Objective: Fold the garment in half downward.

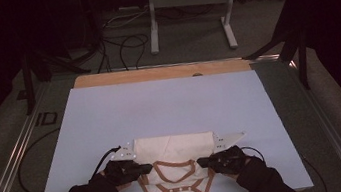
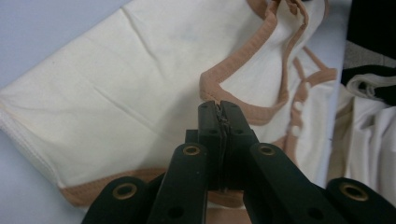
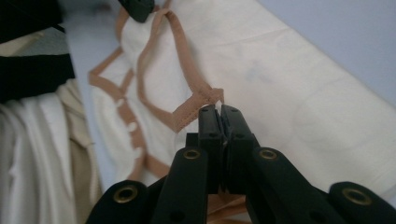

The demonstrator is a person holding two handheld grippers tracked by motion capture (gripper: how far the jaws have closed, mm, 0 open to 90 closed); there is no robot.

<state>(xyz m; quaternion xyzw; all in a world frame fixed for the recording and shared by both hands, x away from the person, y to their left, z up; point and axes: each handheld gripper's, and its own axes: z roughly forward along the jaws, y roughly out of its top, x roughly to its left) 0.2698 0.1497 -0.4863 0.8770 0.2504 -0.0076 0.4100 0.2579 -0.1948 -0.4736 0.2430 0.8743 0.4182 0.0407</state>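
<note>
A cream baby bodysuit (image 1: 174,156) with tan-brown trim lies folded on the pale blue mat (image 1: 160,107) near its front edge. My left gripper (image 1: 149,168) is shut on the tan trim at the garment's left shoulder; in the left gripper view the closed jaws pinch the trim (image 2: 219,103) of the bodysuit (image 2: 116,93). My right gripper (image 1: 201,162) is shut on the trim at the right shoulder, where the right gripper view shows the trim (image 3: 212,99) of the bodysuit (image 3: 289,84) clamped between the jaws. Snap buttons (image 1: 170,190) sit along the lower trim.
The blue mat covers a wooden table (image 1: 155,73). More cream cloth (image 2: 369,126) hangs off the table's front edge by the person's lap. Cables (image 1: 126,44) and a white table frame (image 1: 190,2) stand on the floor beyond.
</note>
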